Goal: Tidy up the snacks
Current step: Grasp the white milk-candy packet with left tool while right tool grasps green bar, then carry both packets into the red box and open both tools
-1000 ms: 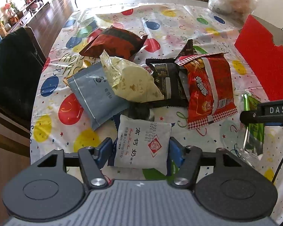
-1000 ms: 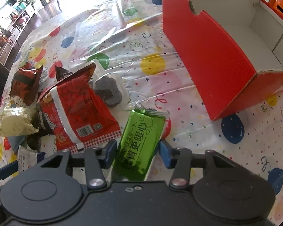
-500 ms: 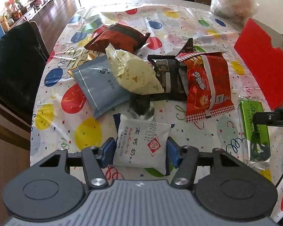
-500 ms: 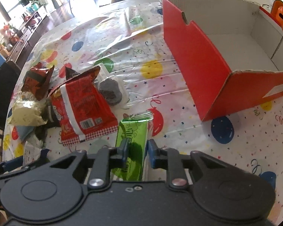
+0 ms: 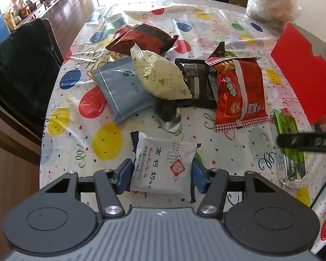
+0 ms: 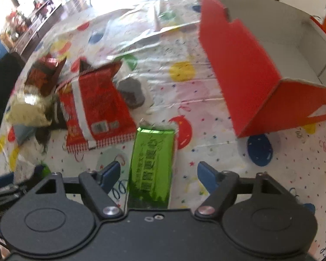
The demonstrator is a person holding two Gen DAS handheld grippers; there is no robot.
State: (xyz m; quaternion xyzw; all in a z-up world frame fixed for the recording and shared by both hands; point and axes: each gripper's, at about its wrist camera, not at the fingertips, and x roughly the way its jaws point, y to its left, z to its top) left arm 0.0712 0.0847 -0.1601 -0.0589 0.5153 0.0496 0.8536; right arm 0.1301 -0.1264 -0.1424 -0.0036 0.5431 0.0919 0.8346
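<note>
Left wrist view: the left gripper (image 5: 162, 175) has its jaws pressed against both sides of the white pouch (image 5: 163, 165), gripping it at 6 o'clock on the counter (image 5: 60, 117). Its long axis runs toward 12 o'clock and its printed text reads sideways. Just beyond it at 12 o'clock lies a small dark packet (image 5: 167, 113), and past that a heap: blue pouch (image 5: 123, 87) at 10 o'clock, cream bag (image 5: 163, 78) over a black packet (image 5: 195, 80), and a dark red bag (image 5: 141, 39) farther off. A red snack bag (image 5: 239, 91) lies at 2 o'clock.

Right wrist view: the right gripper (image 6: 158, 174) has its jaws opening, well clear of the green bar (image 6: 152, 161) that lies between them on the counter. The bar's long axis points toward 12 o'clock, tilted slightly to 1 o'clock. An open red box (image 6: 239, 65) stands at 2 o'clock, its white inside visible. This view is blurred.
</note>
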